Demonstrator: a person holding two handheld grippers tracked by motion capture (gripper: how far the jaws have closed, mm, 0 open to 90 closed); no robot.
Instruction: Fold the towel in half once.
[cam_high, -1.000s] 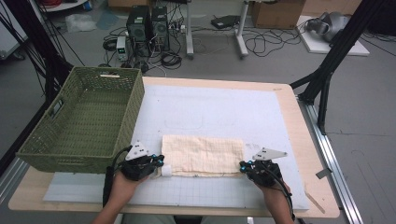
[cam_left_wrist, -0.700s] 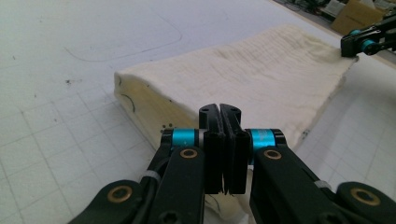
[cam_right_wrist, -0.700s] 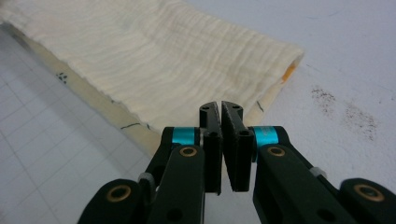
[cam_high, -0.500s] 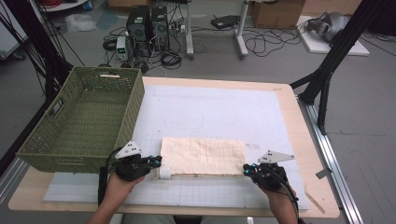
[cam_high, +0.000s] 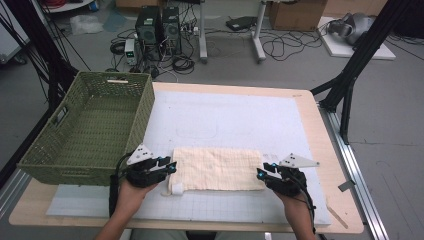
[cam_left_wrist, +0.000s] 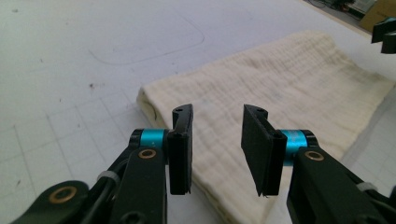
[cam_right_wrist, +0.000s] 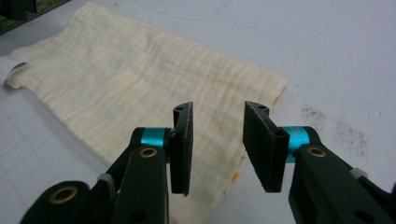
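Nearest the viewer, a person's two forearms come in from the bottom edge of the high view, each hand holding a set of black tongs with blue trim. The left tongs (cam_high: 170, 167) sit at the left short end of a folded cream cloth (cam_high: 218, 168); the right tongs (cam_high: 261, 173) sit at its right short end. Both have just been opening, and each gripper view shows daylight between the pads with nothing pinched: the left tongs (cam_left_wrist: 217, 144) stand released, hanging just above the cloth's near left corner, and the right tongs (cam_right_wrist: 217, 144) stand released above its near right corner.

The cloth lies flat on the white gridded mat (cam_high: 235, 120) that covers the counter (cam_high: 320, 150), near the front edge, its long side running left to right between the two hands. It looks folded over on itself (a rolled fold shows at its left end, and a small white tab pokes out at the front left corner).

My reading is that a fold has been laid down and let go, so the step in hand is the release. The next move would call for fresh grips on the cloth's ends or edge, either for another fold or to lift the bundle.

Farther back on the left, a green woven basket (cam_high: 75, 160) stands on the counter beside the mat, well apart from the cloth. Beyond the counter, the floor holds cables and computer towers (cam_high: 157, 22).
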